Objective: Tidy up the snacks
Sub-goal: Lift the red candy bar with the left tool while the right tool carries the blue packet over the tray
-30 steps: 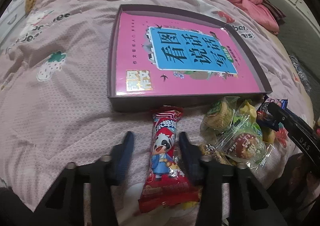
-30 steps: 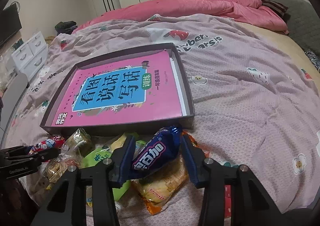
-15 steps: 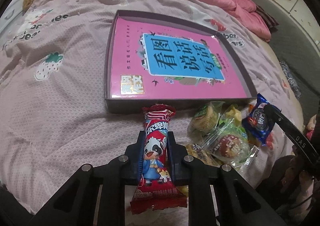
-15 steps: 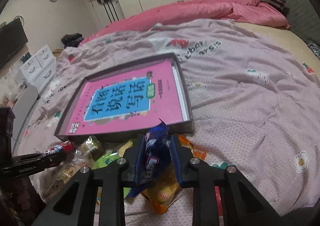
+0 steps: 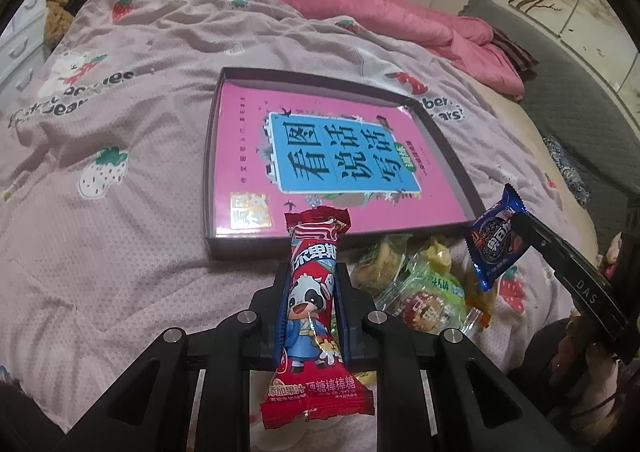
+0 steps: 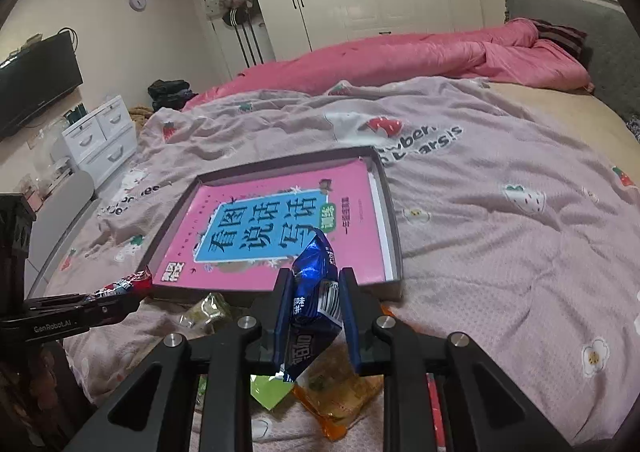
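Note:
My left gripper (image 5: 310,276) is shut on a red lollipop packet (image 5: 314,304) with a cartoon cow, held lifted above the bedspread. My right gripper (image 6: 316,284) is shut on a blue biscuit packet (image 6: 310,308), also lifted; that packet (image 5: 496,240) shows at the right in the left wrist view. Just beyond both lies a shallow dark tray (image 5: 210,188) with a pink book (image 5: 320,156) flat inside it; the same tray (image 6: 394,236) fills the middle of the right wrist view. A heap of wrapped snacks (image 5: 416,280) lies on the bed in front of the tray.
The pink strawberry-print bedspread (image 6: 500,244) spreads wide to the right of the tray. A rolled pink quilt (image 6: 400,60) lies along the far side. White drawers (image 6: 100,136), a television and wardrobes stand beyond the bed. More snacks (image 6: 332,388) lie under the right gripper.
Both grippers closed on their packets, the left on the red one, the right on the blue one, and both have risen off the bed with them.

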`<act>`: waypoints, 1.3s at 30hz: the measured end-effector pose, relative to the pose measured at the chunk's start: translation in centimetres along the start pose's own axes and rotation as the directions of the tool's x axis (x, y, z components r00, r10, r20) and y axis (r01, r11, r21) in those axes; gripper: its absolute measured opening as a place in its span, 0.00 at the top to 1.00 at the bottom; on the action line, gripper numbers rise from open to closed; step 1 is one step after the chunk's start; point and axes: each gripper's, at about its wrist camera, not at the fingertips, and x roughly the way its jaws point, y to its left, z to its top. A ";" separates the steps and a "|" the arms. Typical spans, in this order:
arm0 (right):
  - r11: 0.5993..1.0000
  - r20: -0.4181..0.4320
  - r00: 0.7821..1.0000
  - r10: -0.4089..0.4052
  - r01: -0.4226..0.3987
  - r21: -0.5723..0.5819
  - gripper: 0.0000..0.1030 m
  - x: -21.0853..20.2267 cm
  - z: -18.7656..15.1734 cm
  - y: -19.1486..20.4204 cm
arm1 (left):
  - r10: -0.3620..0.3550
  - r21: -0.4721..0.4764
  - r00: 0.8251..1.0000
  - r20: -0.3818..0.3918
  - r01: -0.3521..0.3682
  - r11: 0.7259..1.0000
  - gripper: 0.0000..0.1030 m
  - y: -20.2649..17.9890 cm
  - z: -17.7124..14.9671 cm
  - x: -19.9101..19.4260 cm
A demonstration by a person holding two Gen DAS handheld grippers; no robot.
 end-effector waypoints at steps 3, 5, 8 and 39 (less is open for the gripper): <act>1.000 0.022 1.000 0.003 -0.003 0.004 0.77 -0.2 0.6 -0.1 | -0.004 -0.001 1.000 0.012 0.004 1.000 0.81 -0.1 0.4 -0.2; 1.000 0.034 0.999 0.004 -0.004 0.008 0.77 -0.1 1.0 -0.2 | -0.001 -0.001 1.000 0.023 0.001 1.000 0.81 -0.2 0.9 -0.2; 1.000 0.053 0.999 0.001 -0.002 0.016 0.77 0.0 1.6 -0.4 | 0.001 -0.007 1.000 0.031 -0.001 1.000 0.81 -0.2 1.4 -0.1; 0.997 -0.004 1.000 0.029 -0.028 0.072 0.77 7.4 3.2 -2.4 | 0.064 -0.040 0.998 0.014 -0.063 0.997 0.81 1.3 5.5 6.6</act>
